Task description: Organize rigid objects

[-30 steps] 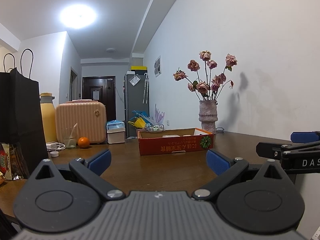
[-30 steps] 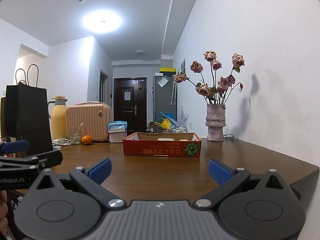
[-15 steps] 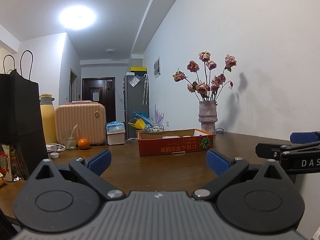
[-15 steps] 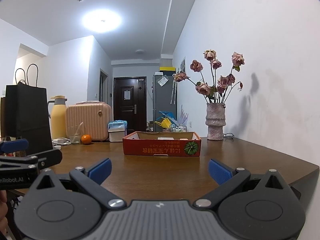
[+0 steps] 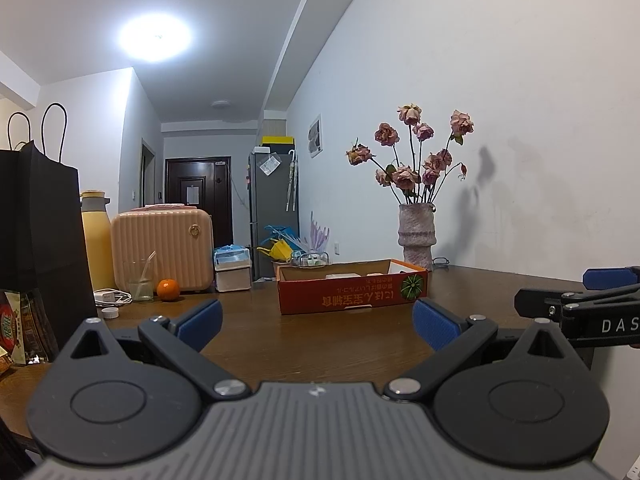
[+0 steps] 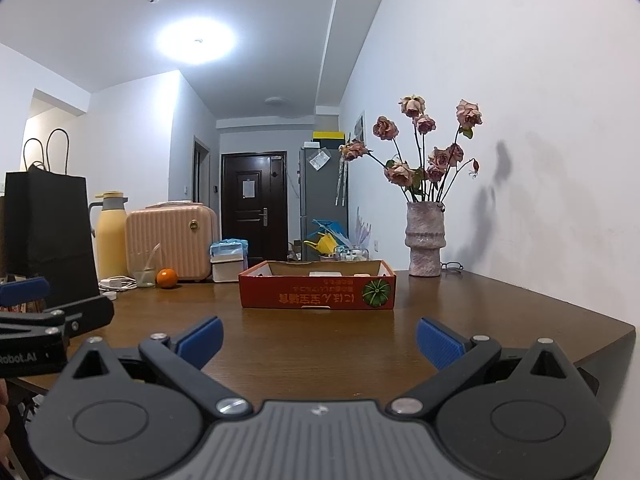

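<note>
Left gripper (image 5: pixel 316 322) and right gripper (image 6: pixel 318 336): fingers apart, empty. Risk: a careless reach over the box (image 6: pixel 318 290) could topple the vase (image 6: pixel 425 240), centre right.

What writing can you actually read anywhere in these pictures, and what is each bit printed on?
"DAS", cut off by the frame edge: on the right gripper as the left wrist camera sees it.
"Robot.AI", its start cut off: on the left gripper in the right wrist view.
Orange characters, printed upside down: on the red cardboard box; I cannot read them.
Snack packet lettering: too blurred.
Notes on the door and fridge: too small.
</note>
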A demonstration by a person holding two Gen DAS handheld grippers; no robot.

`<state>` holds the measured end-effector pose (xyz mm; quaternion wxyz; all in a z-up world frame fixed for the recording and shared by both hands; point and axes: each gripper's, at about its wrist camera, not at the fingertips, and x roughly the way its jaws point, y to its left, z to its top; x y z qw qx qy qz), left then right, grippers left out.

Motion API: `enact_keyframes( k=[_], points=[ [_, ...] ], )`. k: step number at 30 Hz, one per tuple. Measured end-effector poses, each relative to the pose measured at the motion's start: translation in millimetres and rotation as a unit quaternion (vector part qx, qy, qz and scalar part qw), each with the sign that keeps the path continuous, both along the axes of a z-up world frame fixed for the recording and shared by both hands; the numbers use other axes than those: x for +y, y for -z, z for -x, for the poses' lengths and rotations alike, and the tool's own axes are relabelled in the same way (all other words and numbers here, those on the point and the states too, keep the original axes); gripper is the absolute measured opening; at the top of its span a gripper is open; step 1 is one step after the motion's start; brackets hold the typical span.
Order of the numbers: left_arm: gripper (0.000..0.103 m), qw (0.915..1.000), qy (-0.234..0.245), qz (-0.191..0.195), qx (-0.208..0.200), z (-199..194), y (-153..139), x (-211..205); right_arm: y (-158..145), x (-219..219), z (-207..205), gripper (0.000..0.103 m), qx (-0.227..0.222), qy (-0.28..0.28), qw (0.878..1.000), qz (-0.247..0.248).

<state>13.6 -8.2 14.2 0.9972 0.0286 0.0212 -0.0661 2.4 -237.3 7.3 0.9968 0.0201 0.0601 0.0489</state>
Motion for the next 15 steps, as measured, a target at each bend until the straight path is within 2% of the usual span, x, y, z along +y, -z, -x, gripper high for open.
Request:
enact_keyframes(
  k=[12, 15],
  points=[
    [0.103, 0.9998, -0.019, 0.002, -0.003, 0.4, 1.6, -1.4, 0.4, -0.3, -0.2, 0.103, 0.000, -0.001, 1.000, 0.000],
    [0.103, 1.0000, -0.006, -0.002, -0.005, 1.6, 2.3, -2.5, 1.0, 0.5, -0.6, 0.103, 0.001, -0.001, 1.000, 0.000]
  ],
)
